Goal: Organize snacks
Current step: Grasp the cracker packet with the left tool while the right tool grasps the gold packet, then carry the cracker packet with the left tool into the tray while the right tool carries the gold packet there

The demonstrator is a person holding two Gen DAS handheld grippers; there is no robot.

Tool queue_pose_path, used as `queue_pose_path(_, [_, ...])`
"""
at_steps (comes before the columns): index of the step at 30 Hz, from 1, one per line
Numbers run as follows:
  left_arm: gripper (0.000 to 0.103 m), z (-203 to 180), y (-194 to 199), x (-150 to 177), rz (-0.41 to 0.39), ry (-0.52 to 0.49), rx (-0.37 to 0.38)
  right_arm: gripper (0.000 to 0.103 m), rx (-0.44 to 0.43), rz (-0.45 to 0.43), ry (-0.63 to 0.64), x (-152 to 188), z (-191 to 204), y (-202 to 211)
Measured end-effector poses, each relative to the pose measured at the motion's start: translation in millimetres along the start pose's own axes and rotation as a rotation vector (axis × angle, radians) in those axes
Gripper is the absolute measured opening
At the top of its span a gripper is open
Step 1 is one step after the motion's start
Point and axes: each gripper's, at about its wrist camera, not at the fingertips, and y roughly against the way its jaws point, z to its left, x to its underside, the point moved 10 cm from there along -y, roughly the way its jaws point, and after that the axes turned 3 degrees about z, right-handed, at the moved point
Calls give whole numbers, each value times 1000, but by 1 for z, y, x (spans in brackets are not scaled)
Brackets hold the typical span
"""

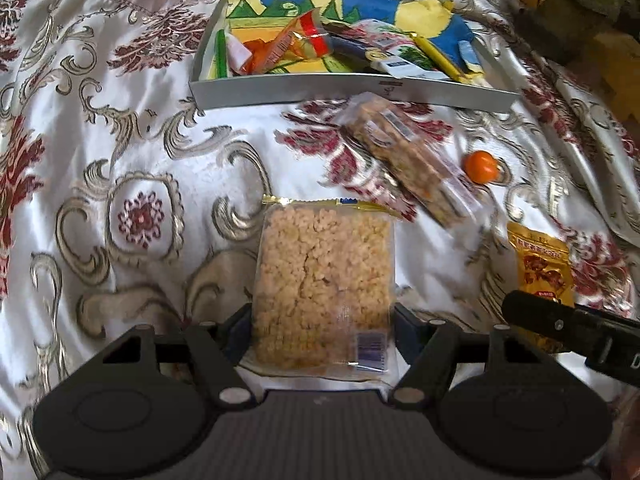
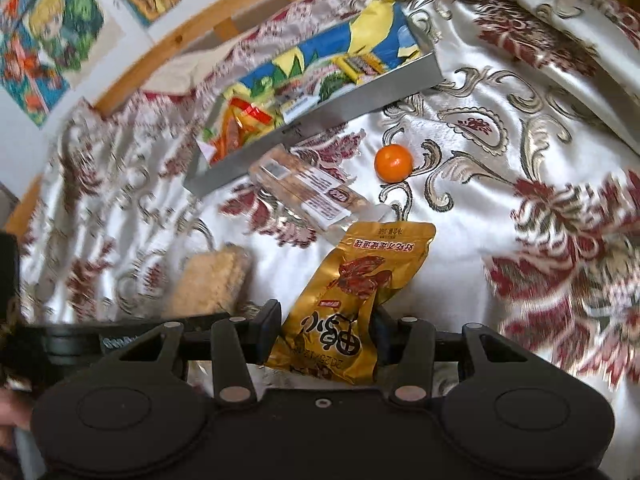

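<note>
My left gripper point(image 1: 322, 328) is shut on a clear pack of puffed rice cake point(image 1: 324, 280), held above the cloth. My right gripper point(image 2: 326, 332) is shut on a gold snack pouch point(image 2: 352, 292); that pouch also shows in the left wrist view point(image 1: 542, 264), with the right gripper's finger point(image 1: 560, 320) over it. A shallow grey box point(image 1: 352, 94) with a colourful lining holds several snack packets at the back; it also shows in the right wrist view point(image 2: 320, 120). A clear nut-bar pack point(image 1: 412, 160) lies before the box, with a small orange point(image 1: 481, 166) to its right.
A white satin cloth with red and gold flowers point(image 1: 140, 160) covers the surface and is rumpled at the right. In the right wrist view, a wooden frame point(image 2: 192, 36) and colourful pictures on a wall point(image 2: 52, 40) lie behind the box.
</note>
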Motion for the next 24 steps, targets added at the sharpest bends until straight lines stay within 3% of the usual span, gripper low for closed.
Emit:
queue_pose_path(3, [74, -4, 5, 9, 19, 25, 17, 48, -36, -27, -40, 8, 1, 13])
queue_pose_path(7, [74, -8, 19, 13, -21, 31, 30, 48, -71, -108, -43, 12, 9, 38])
queue_pose_path(16, [74, -4, 57, -7, -210, 91, 54, 48, -83, -242, 17, 14, 18, 77])
queue_pose_path(24, [74, 6, 78, -26, -321, 159, 89, 48, -108, -247, 4, -2, 18, 73])
